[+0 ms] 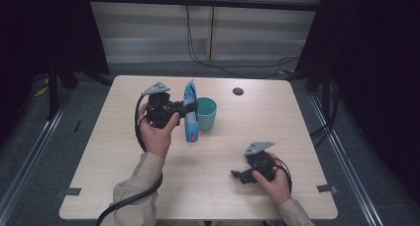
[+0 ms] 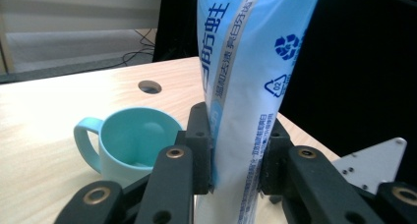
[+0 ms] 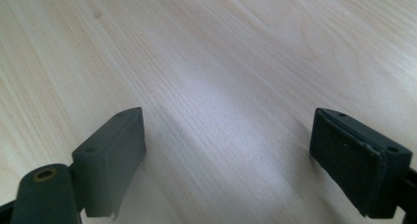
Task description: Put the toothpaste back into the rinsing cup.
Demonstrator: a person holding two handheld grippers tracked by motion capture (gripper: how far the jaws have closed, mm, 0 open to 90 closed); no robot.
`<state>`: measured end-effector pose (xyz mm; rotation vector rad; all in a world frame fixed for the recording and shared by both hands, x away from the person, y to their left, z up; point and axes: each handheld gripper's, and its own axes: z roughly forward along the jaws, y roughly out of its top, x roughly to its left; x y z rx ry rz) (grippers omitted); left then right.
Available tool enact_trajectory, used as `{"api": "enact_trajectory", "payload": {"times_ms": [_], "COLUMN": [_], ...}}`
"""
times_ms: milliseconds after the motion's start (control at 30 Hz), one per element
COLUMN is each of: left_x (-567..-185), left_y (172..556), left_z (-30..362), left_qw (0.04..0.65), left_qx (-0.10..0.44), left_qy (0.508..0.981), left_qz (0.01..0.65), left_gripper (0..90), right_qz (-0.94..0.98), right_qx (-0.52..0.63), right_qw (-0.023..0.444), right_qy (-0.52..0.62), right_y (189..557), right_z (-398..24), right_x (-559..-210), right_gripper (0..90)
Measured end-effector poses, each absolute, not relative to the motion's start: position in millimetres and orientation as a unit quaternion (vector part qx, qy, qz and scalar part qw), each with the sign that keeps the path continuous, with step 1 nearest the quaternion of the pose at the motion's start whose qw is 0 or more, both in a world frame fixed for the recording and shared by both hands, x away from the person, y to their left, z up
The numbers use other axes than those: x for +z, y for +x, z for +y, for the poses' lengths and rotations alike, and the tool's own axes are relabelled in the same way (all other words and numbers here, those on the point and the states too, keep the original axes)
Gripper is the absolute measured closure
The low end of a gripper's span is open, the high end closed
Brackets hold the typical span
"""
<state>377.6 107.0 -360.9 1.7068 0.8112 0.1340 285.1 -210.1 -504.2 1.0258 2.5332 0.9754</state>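
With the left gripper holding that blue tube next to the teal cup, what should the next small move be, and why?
Probably carry the tube sideways over the teal cup and lower its bottom end in. The left gripper is shut on the tube, which hangs upright, off the table and just beside the cup. The cup stands upright and looks empty. The right gripper is open with nothing between its jaws.

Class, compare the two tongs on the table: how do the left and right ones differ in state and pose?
1. The left tongs are shut on the blue-and-white toothpaste tube; the right tongs stand wide open with nothing between them.
2. The left tongs are held up beside the teal cup; the right tongs sit low over bare table, nearer the person.
Shared: both are black, two-jawed, hand-held, each with a grey plate on top.
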Motion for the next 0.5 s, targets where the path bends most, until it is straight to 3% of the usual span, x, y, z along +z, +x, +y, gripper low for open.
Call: {"api": "enact_trajectory", "payload": {"times_ms": [500], "left_x": [-348.5], "left_y": [400.3], "left_z": [99.1], "left_qw": [0.596], "left_qx": [0.079], "left_qy": [0.719], "left_qz": [0.349], "left_gripper": [72.9], "right_qz": [0.852], "right_qx": [0.367], "right_qw": [0.135], "right_qy": [0.347], "right_y": [278.9], "right_z": [-219.2], "right_x": [-511.7], "right_gripper": [11.8]}}
